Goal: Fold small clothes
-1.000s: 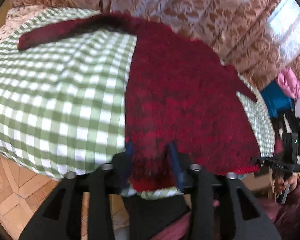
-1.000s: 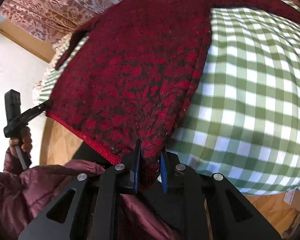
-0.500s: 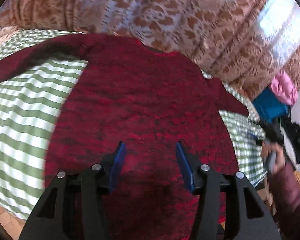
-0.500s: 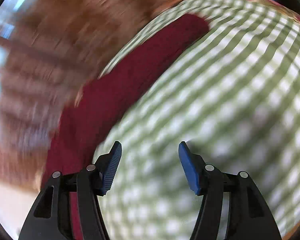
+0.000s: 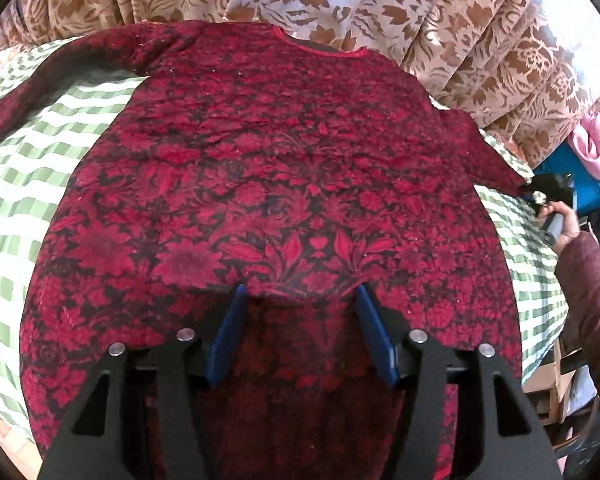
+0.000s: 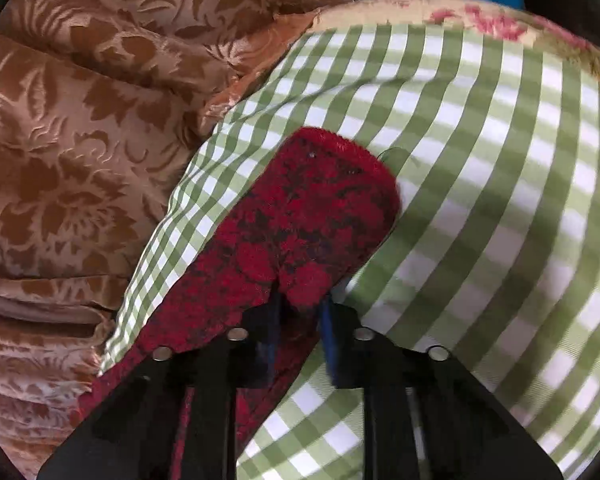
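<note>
The left gripper (image 5: 300,332) jaws are opening over the red sweater (image 5: 276,184), while the right gripper (image 6: 300,312) pinches its sleeve cuff (image 6: 324,200).

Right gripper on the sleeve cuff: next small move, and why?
Probably carry the sleeve inward across the sweater body. The right gripper is shut on the cuff, the sweater lies flat on the checked cloth with sleeves spread, and the left gripper is opening, holding nothing.
</note>
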Motion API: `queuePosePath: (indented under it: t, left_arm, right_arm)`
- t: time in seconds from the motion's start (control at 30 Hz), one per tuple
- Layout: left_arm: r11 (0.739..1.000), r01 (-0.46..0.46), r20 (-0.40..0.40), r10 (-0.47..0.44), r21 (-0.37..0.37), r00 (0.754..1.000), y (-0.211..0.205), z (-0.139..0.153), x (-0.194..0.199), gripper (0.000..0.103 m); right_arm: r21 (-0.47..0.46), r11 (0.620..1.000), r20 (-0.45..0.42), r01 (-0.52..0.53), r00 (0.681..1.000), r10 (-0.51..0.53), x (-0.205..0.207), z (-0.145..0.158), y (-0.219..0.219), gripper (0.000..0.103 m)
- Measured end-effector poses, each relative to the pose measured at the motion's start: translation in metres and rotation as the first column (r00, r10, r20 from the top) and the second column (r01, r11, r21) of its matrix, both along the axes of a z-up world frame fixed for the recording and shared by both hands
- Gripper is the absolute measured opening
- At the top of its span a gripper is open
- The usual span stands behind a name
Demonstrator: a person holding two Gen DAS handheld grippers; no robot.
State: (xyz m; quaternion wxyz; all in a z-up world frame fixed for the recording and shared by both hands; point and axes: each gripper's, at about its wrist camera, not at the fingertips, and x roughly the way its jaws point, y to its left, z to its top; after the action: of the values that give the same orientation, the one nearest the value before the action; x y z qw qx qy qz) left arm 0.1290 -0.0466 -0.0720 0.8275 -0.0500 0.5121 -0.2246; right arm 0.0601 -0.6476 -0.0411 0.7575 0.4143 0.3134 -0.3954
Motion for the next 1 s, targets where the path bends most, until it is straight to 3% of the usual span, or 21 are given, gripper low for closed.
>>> queuePosePath:
  t: [0.1, 0.23, 0.33, 0.4, 0.47, 0.53, 0.6, 0.67, 0.77, 0.8, 0.9, 0.97, 1.0]
  left_arm:
    - [1.000, -0.002, -0.004, 0.002, -0.005, 1.000, -0.002, -0.001, 0.004, 0.060]
    - [1.000, -0.012, -0.002, 0.012, -0.028, 1.000, 0.003, -0.002, 0.003, 0.061]
    - [0.999, -0.002, 0.004, 0.002, -0.037, 1.000, 0.004, -0.004, 0.003, 0.061]
    - [0.999, 0.005, 0.004, -0.004, -0.049, 1.000, 0.007, -0.003, 0.003, 0.062]
    - [0.996, -0.006, -0.005, 0.005, -0.091, 1.000, 0.017, 0.001, 0.002, 0.062]
    - [0.989, -0.037, -0.007, 0.036, -0.146, 0.999, 0.037, 0.007, 0.003, 0.063]
    - [0.979, -0.103, 0.010, 0.107, -0.177, 0.994, 0.064, 0.014, 0.005, 0.065]
    - [0.967, -0.168, 0.019, 0.174, -0.191, 0.985, 0.091, 0.017, 0.009, 0.065]
    - [0.935, -0.313, 0.046, 0.325, -0.169, 0.945, 0.148, 0.019, 0.019, 0.073]
    - [0.911, -0.387, 0.047, 0.397, -0.143, 0.917, 0.173, 0.016, 0.026, 0.073]
    - [0.848, -0.520, 0.026, 0.525, -0.103, 0.851, 0.226, 0.006, 0.041, 0.079]
    - [0.771, -0.623, -0.028, 0.626, -0.133, 0.780, 0.269, -0.003, 0.052, 0.079]
    - [0.718, -0.675, -0.058, 0.676, -0.170, 0.734, 0.295, -0.007, 0.057, 0.079]
  right_arm:
    - [-0.105, 0.994, -0.028, -0.034, 0.999, 0.031, -0.024, 0.024, 0.021, 0.012]
    - [-0.190, 0.982, -0.076, 0.003, 0.997, -0.018, -0.067, 0.037, 0.048, 0.012]
    - [-0.222, 0.974, -0.158, 0.039, 0.985, -0.076, -0.084, 0.025, 0.059, 0.012]
    - [-0.196, 0.978, -0.213, 0.069, 0.971, -0.111, -0.089, 0.008, 0.059, 0.012]
    - [-0.182, 0.979, -0.216, 0.091, 0.968, -0.131, -0.095, 0.002, 0.061, 0.013]
    - [-0.179, 0.979, -0.211, 0.094, 0.969, -0.132, -0.099, 0.002, 0.066, 0.022]
    - [-0.162, 0.982, -0.189, 0.101, 0.973, -0.131, -0.103, 0.009, 0.072, 0.061]
    - [-0.185, 0.978, -0.182, 0.093, 0.975, -0.127, -0.102, 0.019, 0.085, 0.070]
    - [-0.193, 0.981, -0.159, -0.011, 0.987, -0.020, -0.085, 0.034, 0.118, 0.073]
    - [-0.191, 0.980, -0.145, -0.058, 0.989, 0.030, -0.076, 0.039, 0.136, 0.078]
    - [-0.173, 0.954, -0.109, -0.245, 0.967, 0.229, -0.038, 0.043, 0.195, 0.079]
    - [-0.154, 0.897, -0.097, -0.414, 0.910, 0.403, -0.005, 0.039, 0.250, 0.079]
    - [-0.143, 0.867, -0.093, -0.477, 0.879, 0.468, 0.008, 0.036, 0.271, 0.079]
